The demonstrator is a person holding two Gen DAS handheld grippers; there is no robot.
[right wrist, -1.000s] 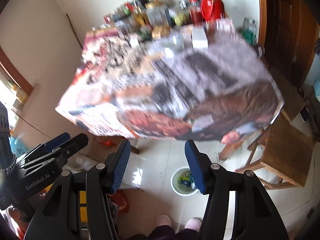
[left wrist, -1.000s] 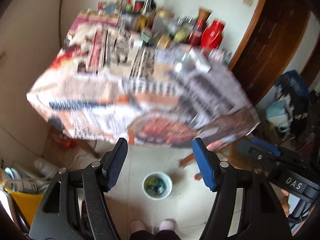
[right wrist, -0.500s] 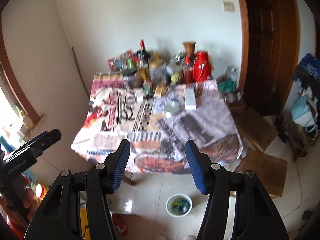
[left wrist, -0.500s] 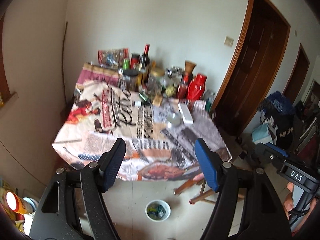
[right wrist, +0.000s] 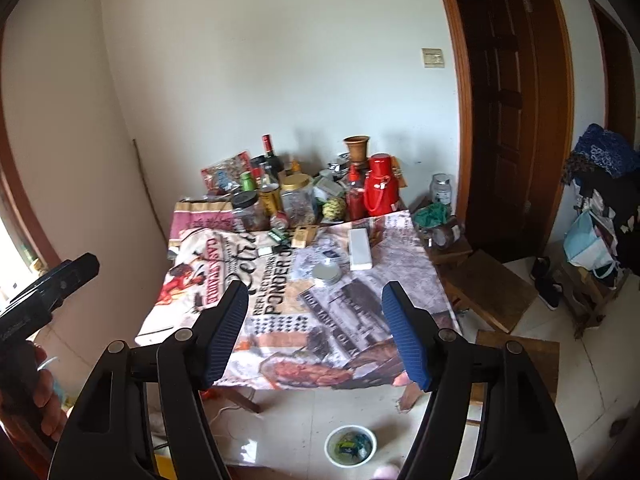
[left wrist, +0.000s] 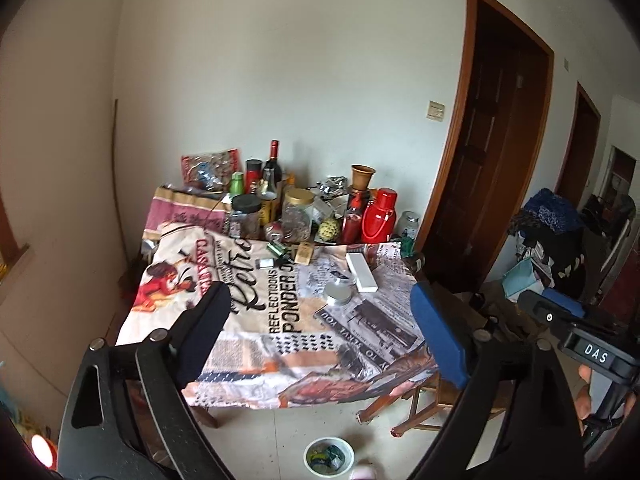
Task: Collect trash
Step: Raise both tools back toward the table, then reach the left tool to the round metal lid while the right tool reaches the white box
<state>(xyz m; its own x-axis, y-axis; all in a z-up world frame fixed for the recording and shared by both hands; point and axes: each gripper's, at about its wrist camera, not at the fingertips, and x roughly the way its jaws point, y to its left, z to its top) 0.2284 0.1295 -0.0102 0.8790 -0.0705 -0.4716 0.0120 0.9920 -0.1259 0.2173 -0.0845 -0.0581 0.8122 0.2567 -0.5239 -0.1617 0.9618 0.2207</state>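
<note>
Blue ribbed pads face each other across a wide gap in the left wrist view: the left gripper [left wrist: 320, 332] has its jaws opening, and nothing lies between them. It hangs above and short of the table [left wrist: 256, 344], which is covered by a printed cloth. Far below the gripper, on the pale floor just in front of the table's near edge, stands a small white bowl [left wrist: 329, 457] with crumpled green and blue trash inside. On the cloth beyond the fingertips sit a round silver tin [left wrist: 337, 294] and a white box [left wrist: 361, 272] just beside it, with a small green wrapper [left wrist: 276, 249] further back. Bottles and jars crowd the far edge by the wall, among them a red thermos [left wrist: 381, 216]. At the right edge the right gripper [left wrist: 560, 312] shows as a black body held by a hand [left wrist: 586, 392].

In the right wrist view the right gripper [right wrist: 314, 328] is likewise spreading apart with nothing between its pads. The white bowl [right wrist: 350, 445] stands on the floor below and between its fingers, well apart from them. The silver tin [right wrist: 327, 273] and white box [right wrist: 359, 249] lie on the cloth past the fingertips. At the left edge the left gripper [right wrist: 52, 284] juts in, gripped by a hand [right wrist: 44, 396].
</note>
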